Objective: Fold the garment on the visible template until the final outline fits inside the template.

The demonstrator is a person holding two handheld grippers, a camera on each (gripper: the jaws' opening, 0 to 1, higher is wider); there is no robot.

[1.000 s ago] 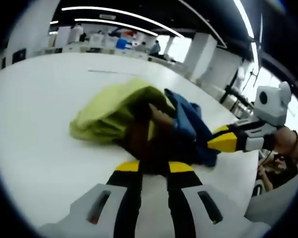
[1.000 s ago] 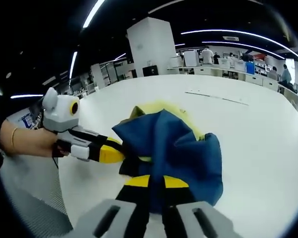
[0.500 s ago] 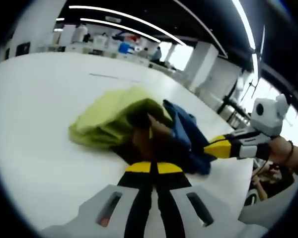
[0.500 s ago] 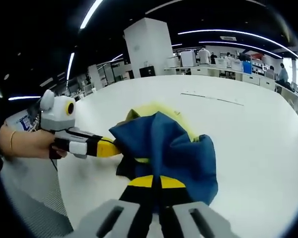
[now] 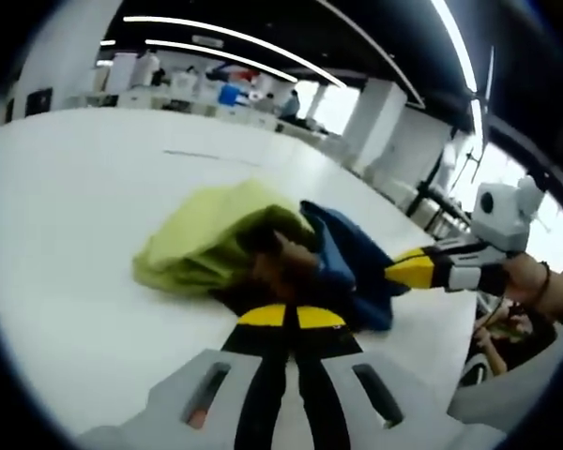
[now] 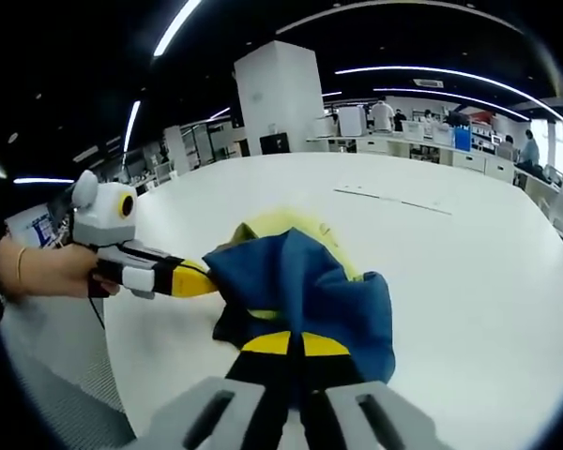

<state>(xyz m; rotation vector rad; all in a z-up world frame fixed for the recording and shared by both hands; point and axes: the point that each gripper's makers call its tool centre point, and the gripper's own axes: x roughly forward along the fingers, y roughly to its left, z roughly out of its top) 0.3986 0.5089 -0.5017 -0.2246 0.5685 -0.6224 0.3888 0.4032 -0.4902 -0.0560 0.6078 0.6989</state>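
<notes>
Left gripper (image 5: 290, 317) up close, jaws pressed together, pinching the garment (image 5: 227, 242) — a bunched heap of yellow-green and blue cloth lying on the white table (image 5: 66, 206) toward its near edge. Right gripper (image 6: 296, 343) pinches the blue side likewise. Far off — a thin line (image 6: 392, 201) marked on the tabletop.
</notes>
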